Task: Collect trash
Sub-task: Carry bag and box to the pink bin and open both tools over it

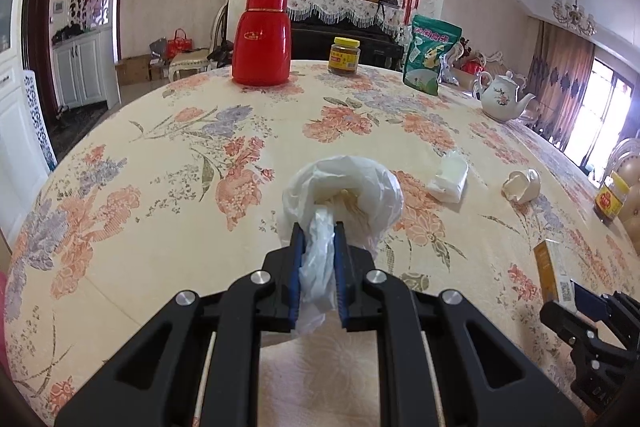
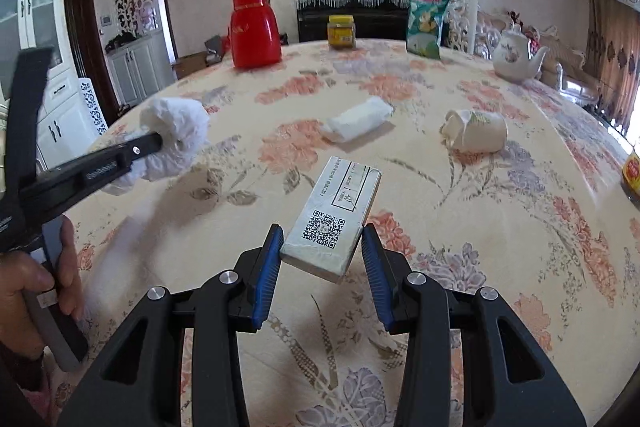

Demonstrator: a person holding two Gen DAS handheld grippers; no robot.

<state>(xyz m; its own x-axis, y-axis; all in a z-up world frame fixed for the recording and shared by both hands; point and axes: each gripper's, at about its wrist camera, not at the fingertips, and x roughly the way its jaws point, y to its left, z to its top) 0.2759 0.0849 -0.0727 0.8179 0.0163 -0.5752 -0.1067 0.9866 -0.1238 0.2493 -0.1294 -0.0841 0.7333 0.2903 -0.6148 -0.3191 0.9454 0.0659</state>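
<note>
My left gripper (image 1: pixel 318 227) is shut on the gathered edge of a white plastic bag (image 1: pixel 344 193), whose open mouth faces away over the floral tablecloth. The bag also shows in the right wrist view (image 2: pixel 176 135), held above the table. My right gripper (image 2: pixel 322 233) is open, its blue pads on either side of a small flat box (image 2: pixel 334 217) with a QR code. The box lies tilted between the pads; I cannot tell whether it touches them. A crumpled white tissue (image 2: pixel 358 119) and a tipped paper cup (image 2: pixel 476 131) lie beyond it.
At the far side of the table (image 2: pixel 460 219) stand a red thermos (image 2: pixel 254 27), a yellow-lidded jar (image 2: pixel 341 31), a green snack bag (image 2: pixel 427 21) and a white teapot (image 2: pixel 516 57). Another jar (image 2: pixel 633 175) stands at the right edge.
</note>
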